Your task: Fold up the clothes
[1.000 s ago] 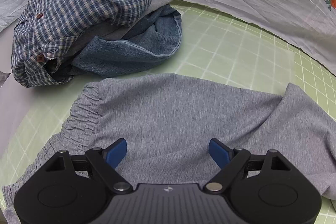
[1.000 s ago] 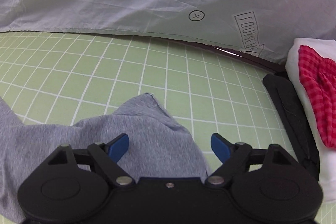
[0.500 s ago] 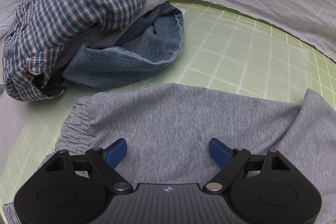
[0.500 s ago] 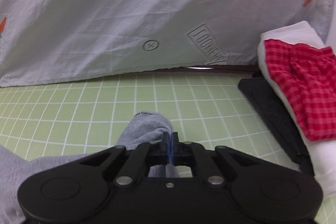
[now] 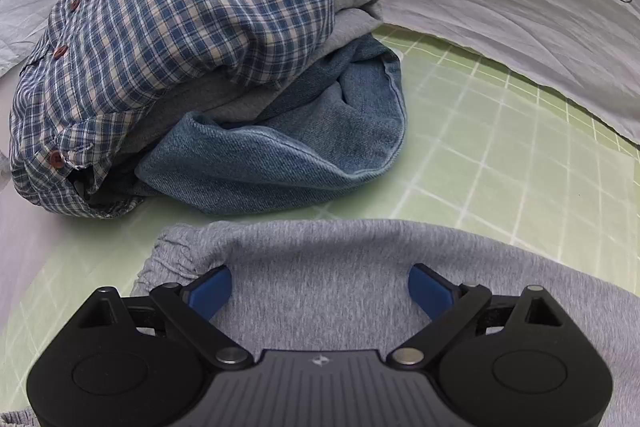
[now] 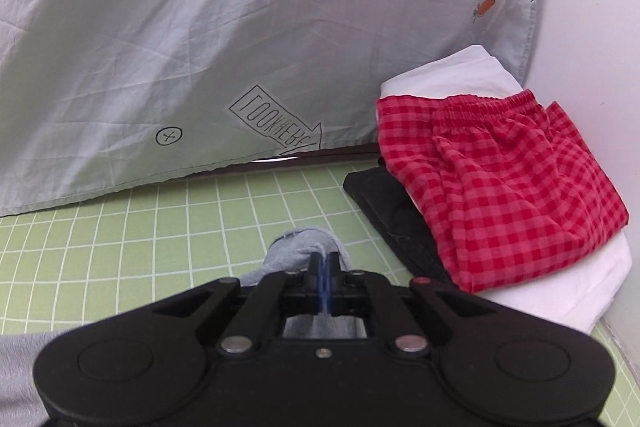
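Observation:
Grey shorts (image 5: 320, 259) lie on the green grid mat (image 5: 500, 155), their gathered waistband (image 5: 172, 251) at the left. My left gripper (image 5: 320, 289) is open low over them, blue fingers (image 5: 210, 291) spread on either side of the cloth near the waistband. In the right wrist view my right gripper (image 6: 323, 267) is shut on a bunched end of the same grey shorts (image 6: 304, 247), lifted a little above the mat (image 6: 120, 247).
A heap with a blue checked shirt (image 5: 180, 27), a grey garment and blue denim (image 5: 300, 147) sits behind the shorts on the left. Folded red checked shorts (image 6: 500, 187) rest on a white stack (image 6: 560, 299) over a black item (image 6: 384, 211) at right. A pale printed sheet (image 6: 200, 47) drapes behind.
My right gripper shut on the leg end of the grey shorts and raised it. My left gripper advanced toward the waistband and stays open.

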Available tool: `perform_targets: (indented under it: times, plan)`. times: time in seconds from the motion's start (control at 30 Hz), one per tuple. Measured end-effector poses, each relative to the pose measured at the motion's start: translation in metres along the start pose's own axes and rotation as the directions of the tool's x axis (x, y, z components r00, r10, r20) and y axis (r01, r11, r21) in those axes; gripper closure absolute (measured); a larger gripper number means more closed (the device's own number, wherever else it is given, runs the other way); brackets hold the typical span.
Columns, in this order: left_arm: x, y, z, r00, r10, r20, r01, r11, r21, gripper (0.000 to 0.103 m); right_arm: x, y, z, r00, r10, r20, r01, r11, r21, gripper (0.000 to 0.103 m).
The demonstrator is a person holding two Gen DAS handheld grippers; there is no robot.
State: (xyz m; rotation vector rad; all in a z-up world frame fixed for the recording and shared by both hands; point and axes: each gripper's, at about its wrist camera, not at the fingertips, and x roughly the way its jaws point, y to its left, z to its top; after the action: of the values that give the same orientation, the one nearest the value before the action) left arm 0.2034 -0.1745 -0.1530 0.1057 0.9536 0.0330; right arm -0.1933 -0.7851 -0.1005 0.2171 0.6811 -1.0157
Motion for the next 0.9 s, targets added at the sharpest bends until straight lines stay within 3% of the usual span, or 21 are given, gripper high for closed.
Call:
perform_targets:
  times: [0.13, 0.2, 0.23, 0.4, 0.47, 0.6, 0.8, 0.83, 0.9]
  plan:
    - [0.005, 0.001, 0.009, 1.000, 0.022, -0.007, -0.022, 0.999, -0.037, 0.007, 0.026, 0.010, 0.031, 0.999, -0.022, 0.038, 0.022, 1.000, 0.014, 0.099]
    - [0.001, -0.001, 0.009, 0.999, 0.030, -0.014, -0.031, 0.999, -0.035, 0.008, 0.035, 0.016, 0.044, 0.998, -0.050, 0.047, 0.050, 0.999, 0.017, 0.083]
    - [-0.004, -0.002, 0.007, 1.000, 0.025, -0.012, -0.025, 0.999, -0.032, 0.008, 0.034, 0.016, 0.044, 0.997, -0.069, 0.046, 0.068, 0.997, 0.024, 0.067]
    - [-0.030, -0.005, -0.006, 1.000, -0.003, -0.004, 0.003, 1.000, -0.016, 0.008, 0.018, -0.001, 0.004, 0.994, -0.094, -0.053, 0.102, 0.982, 0.160, 0.061]
    - [-0.040, -0.006, -0.011, 1.000, -0.014, -0.001, 0.014, 1.000, -0.010, 0.008, 0.006, -0.011, -0.025, 0.989, -0.105, -0.106, 0.128, 0.961, 0.244, 0.053]
    - [-0.060, -0.016, -0.024, 0.999, -0.053, -0.005, 0.053, 0.999, 0.014, 0.008, -0.006, -0.024, -0.076, 0.977, -0.071, -0.200, 0.148, 0.906, 0.396, 0.053]
    - [-0.081, -0.041, -0.046, 0.993, -0.118, -0.022, 0.119, 0.987, 0.104, 0.008, -0.003, -0.022, -0.104, 0.970, -0.049, -0.238, 0.163, 0.858, 0.487, 0.054]
    - [-0.083, -0.045, -0.048, 0.992, -0.125, -0.022, 0.126, 0.985, 0.117, 0.008, -0.001, -0.022, -0.104, 0.970, -0.048, -0.238, 0.164, 0.855, 0.493, 0.056]
    - [-0.085, -0.051, -0.053, 0.991, -0.133, -0.024, 0.135, 0.981, 0.141, 0.008, 0.002, -0.022, -0.101, 0.974, -0.035, -0.225, 0.145, 0.859, 0.491, 0.073]
